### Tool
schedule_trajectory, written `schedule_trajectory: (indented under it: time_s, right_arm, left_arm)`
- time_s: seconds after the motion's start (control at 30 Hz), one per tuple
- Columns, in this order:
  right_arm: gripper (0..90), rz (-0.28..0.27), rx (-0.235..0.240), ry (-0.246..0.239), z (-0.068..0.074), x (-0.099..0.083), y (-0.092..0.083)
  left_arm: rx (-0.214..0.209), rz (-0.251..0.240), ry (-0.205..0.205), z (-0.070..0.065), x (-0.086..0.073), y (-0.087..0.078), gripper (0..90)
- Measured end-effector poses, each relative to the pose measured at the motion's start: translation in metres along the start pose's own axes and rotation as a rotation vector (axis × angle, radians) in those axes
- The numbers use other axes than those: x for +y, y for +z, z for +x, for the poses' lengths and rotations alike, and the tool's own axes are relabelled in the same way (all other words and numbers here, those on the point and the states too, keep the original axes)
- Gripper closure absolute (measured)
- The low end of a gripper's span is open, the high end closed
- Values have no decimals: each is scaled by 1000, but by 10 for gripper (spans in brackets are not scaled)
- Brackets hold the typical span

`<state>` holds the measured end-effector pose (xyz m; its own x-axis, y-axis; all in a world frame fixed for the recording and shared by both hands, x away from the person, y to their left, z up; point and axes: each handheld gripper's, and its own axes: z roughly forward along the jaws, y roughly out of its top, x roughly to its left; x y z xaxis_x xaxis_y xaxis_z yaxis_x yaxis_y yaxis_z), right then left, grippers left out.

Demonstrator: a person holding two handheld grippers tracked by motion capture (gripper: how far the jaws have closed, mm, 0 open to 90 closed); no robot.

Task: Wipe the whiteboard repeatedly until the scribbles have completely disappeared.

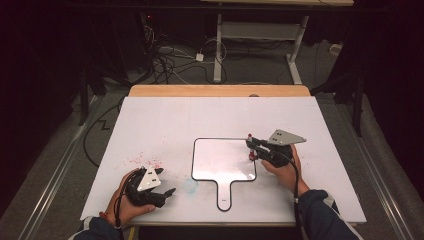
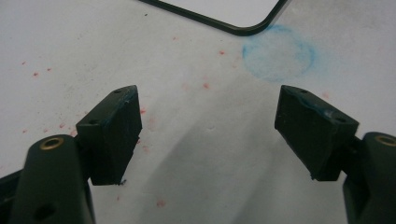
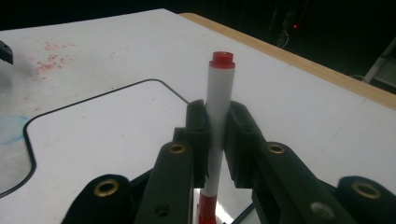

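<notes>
Resting on a white table, with its far wooden edge showing beyond the white sheet and the dark floor behind being hard to make out, tangled cables lying there only as a blur. Lying flat near the middle of the table, a small whiteboard with a black rim and a handle pointing toward the person; being cut off at the top edge in the left gripper view, only one rounded corner appearing there. Carrying no readable writing, brand or label anywhere on the board or table. Spreading beside the board's near-left corner, a faint blue smudge, and scattering further left, red specks. Holding the right gripper just over the right edge of the board, jaws clamped together on a red marker standing upright between them; lower end of the marker being cut off at the bottom of the right gripper view, tip not visible. Keeping the left gripper low over the table near the front-left, jaws standing wide apart with nothing between them.
</notes>
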<state>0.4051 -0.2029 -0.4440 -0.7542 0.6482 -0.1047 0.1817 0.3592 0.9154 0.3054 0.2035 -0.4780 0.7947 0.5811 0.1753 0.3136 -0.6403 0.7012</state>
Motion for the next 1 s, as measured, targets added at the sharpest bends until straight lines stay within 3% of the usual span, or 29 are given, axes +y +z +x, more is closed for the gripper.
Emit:
schedule_trajectory:
  time_s: [0.07, 0.2, 0.33, 0.5, 0.77, 0.87, 1.0]
  right_arm:
    - [819, -1, -27, -20, 1, 1, 6]
    - [819, -23, -50, 7, -8, 1, 16]
    - [820, -45, -87, 54, -22, 1, 24]
    - [819, -58, -100, 117, -34, 2, 33]
    - [820, -50, -119, 104, -34, 9, 49]
    - [819, -49, -110, 117, -34, 9, 48]
    - [819, -62, -45, 146, -26, 7, 43]
  left_arm:
    - [-2, 1, -1, 0, 0, 0, 218]
    - [-4, -1, -2, 0, -1, 0, 218]
    - [-7, -3, -2, 0, -1, 0, 219]
    - [-11, -8, -2, 0, -1, -1, 218]
    - [-12, -18, 5, 0, 0, -3, 218]
    - [-13, -18, 3, 0, -1, -3, 218]
    - [-11, -17, 5, 0, -1, -4, 218]
